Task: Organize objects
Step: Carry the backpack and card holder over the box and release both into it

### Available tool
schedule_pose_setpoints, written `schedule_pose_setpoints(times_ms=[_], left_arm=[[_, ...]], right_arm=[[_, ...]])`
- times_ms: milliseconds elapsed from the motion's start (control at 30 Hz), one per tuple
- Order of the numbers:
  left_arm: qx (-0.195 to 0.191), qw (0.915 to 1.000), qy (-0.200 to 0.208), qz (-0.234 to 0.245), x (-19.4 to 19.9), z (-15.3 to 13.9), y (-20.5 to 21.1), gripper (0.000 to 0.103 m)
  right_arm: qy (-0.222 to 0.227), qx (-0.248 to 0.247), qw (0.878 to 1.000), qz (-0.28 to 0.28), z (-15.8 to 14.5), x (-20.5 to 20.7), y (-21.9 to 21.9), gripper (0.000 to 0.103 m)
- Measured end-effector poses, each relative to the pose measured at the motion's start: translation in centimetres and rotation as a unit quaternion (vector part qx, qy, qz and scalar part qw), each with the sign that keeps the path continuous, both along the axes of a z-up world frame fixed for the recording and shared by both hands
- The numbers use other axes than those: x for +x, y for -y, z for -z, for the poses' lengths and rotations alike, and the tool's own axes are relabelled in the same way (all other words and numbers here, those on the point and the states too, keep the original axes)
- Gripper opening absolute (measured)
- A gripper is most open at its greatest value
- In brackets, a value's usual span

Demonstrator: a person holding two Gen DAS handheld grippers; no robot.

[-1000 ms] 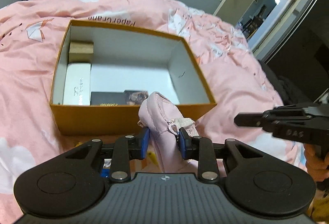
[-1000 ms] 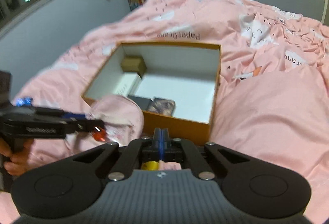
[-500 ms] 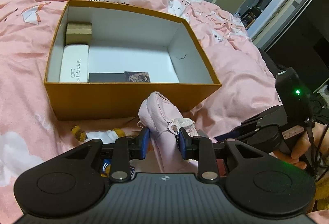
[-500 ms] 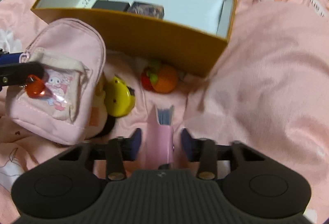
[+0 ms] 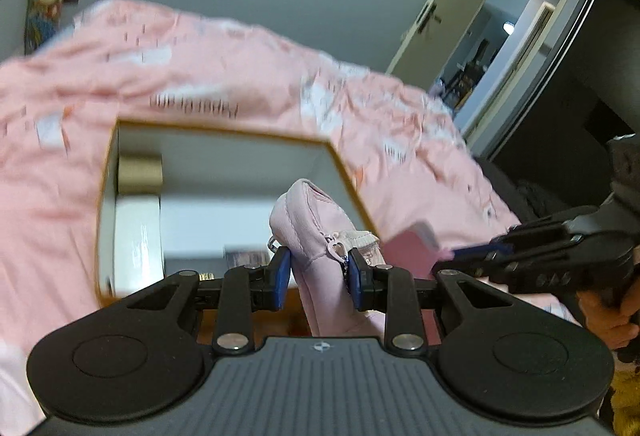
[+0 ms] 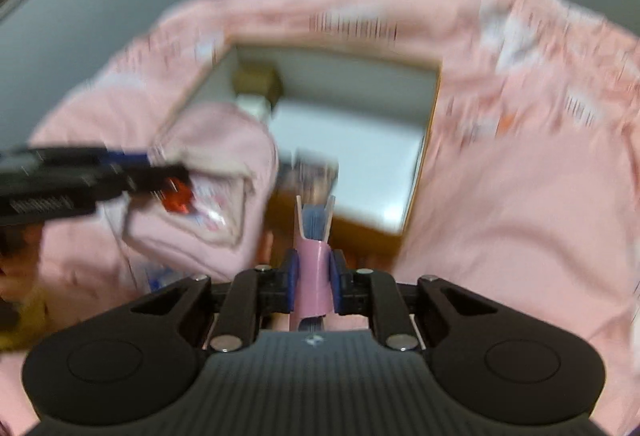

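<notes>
Operator: Pouch [image 5: 316, 220] status? It is a soft pink zip bag, pinched by the left tool [image 5: 319, 274] near its zipper, held just in front of the orange box [image 5: 224, 130] on the bed.

Technician: Judged light and floppy; grip the seamed edge, not the dangling charm. The right tool [image 6: 313, 278] is closing on a thin pink booklet [image 6: 311, 286], stiff but slippery, also in front of the box.

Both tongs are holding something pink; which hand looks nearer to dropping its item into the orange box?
Probably the left: its tongs hold the pink pouch right at the orange box rim. The right tongs, closing on the pink book, look farther back.
</notes>
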State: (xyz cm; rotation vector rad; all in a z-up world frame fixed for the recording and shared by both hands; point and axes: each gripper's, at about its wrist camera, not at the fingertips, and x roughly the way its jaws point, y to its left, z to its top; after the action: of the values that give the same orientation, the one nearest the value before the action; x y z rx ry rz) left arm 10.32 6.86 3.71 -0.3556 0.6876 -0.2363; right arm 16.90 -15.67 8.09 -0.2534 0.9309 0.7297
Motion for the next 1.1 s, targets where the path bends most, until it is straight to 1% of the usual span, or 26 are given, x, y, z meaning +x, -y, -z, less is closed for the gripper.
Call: schedule_pose_setpoints(times_ms=[100, 167, 267, 400, 500, 633, 833, 900, 1033, 1067, 1100], left_arm=[[0.006, 0.9997, 0.019, -0.013, 1.4, -1.2, -0.4, 0.033], [0.013, 0.9991, 0.031, -0.025, 2.4, -1.7, -0.7, 0.033], [0.009, 0.9987, 0.033, -0.039, 3.9, -1.5, -1.4, 0.033], [0.001, 0.9985, 0.022, -0.051, 5.9, -0.3, -2.3, 0.033], [-0.004, 0.9988, 0.011, -0.048, 7.0, 1.0, -3.0, 0.033], [-0.009, 0.9989, -0.005, -0.045, 7.9, 2.4, -4.1, 0.033], [-0.012, 0.9979, -0.024, -0.059, 8.7, 4.1, -5.8, 0.033], [-0.016, 0.9976, -0.03, -0.06, 9.0, 4.6, -6.1, 0.033], [-0.021, 0.9972, -0.04, -0.059, 9.3, 5.3, -6.4, 0.033], [-0.024, 0.9972, -0.042, -0.057, 9.3, 5.5, -6.5, 0.033], [-0.026, 0.9972, -0.043, -0.055, 9.4, 5.7, -6.5, 0.033]], right_arm=[[0.039, 0.031, 0.998, 0.024, -2.0, 1.6, -0.4, 0.017], [0.055, 0.044, 0.997, 0.04, -2.4, 2.9, -1.1, 0.017], [0.055, 0.055, 0.995, 0.058, -1.6, 4.9, -2.6, 0.017], [0.056, 0.026, 0.996, 0.057, 1.0, 6.8, -5.2, 0.017], [0.031, 0.008, 0.998, 0.056, 3.4, 7.9, -6.8, 0.017], [-0.008, -0.008, 0.998, 0.062, 6.3, 9.3, -7.7, 0.017], [-0.056, -0.039, 0.995, 0.079, 10.0, 11.3, -8.4, 0.017], [-0.075, -0.042, 0.993, 0.084, 10.8, 11.9, -8.5, 0.017], [-0.076, -0.057, 0.991, 0.098, 11.1, 12.6, -8.4, 0.017], [-0.085, -0.055, 0.99, 0.098, 11.2, 12.9, -8.3, 0.017], [-0.104, -0.05, 0.988, 0.099, 11.5, 13.2, -8.0, 0.017]])
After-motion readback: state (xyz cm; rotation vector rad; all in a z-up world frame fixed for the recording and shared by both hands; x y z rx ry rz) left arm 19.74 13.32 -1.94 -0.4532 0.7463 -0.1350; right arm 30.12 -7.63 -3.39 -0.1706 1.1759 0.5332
